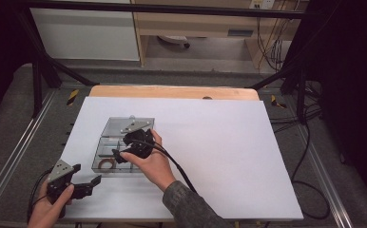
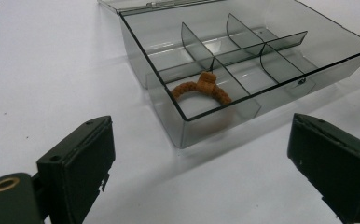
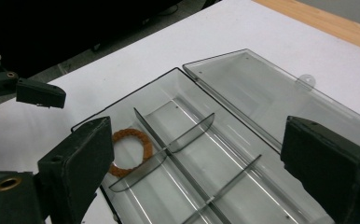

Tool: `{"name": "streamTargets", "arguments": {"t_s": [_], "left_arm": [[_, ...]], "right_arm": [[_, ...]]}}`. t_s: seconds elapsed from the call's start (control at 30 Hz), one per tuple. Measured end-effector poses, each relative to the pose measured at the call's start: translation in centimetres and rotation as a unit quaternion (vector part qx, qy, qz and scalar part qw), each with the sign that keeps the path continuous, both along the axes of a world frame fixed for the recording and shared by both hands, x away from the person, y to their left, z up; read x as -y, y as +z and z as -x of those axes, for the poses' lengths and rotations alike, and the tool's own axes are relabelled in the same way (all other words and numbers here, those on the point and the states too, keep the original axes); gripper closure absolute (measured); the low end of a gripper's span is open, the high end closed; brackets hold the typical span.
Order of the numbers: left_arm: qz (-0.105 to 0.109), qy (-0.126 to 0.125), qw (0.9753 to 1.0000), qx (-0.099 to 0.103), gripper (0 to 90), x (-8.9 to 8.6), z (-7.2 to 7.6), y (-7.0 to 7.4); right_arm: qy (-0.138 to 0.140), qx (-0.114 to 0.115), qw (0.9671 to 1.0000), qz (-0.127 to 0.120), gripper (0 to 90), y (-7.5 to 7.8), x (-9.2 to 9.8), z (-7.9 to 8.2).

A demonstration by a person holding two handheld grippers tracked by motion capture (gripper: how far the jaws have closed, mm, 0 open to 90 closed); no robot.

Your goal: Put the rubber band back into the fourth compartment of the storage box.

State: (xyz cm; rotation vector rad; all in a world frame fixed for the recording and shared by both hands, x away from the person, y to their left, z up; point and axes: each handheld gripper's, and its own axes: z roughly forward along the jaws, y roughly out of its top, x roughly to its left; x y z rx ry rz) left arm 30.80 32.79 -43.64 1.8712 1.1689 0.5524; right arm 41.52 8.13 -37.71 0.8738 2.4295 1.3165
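A clear smoke-tinted box (image 1: 103,142) with dividers lies on the white table sheet, its lid (image 1: 129,124) flat open behind it. A brown ring (image 1: 107,163) lies in the near-left compartment. My right gripper (image 1: 123,146) hovers open over the box with nothing between its jaws; its own view looks down on the ring (image 3: 130,136), the compartments (image 3: 136,91) and the lid (image 3: 271,93). My left gripper (image 1: 87,174) is open and empty, low over the sheet in front of the box's near-left corner, facing the box (image 2: 155,79) and the ring (image 2: 201,88).
The white sheet (image 1: 229,152) covers most of the table, with a wooden strip (image 1: 172,91) at its far edge. Cables (image 1: 310,156) run along the floor at the right. Black frame bars (image 1: 43,66) stand at the back corners.
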Motion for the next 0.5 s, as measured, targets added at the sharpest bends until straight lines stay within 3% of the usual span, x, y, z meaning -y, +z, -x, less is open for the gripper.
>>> {"name": "streamTargets", "arguments": {"t_s": [0.27,0.5], "left_arm": [[-0.002,0.0,1.0,0.0,6.9,0.0,0.0,0.1],[-0.001,0.002,1.0,0.001,6.9,0.0,0.0,0.0]], "right_arm": [[-0.002,0.007,0.9999,-0.01,9.1,0.5,2.3,-0.2],[-0.017,0.013,0.9996,-0.019,10.6,0.9,5.7,0.1]]}}
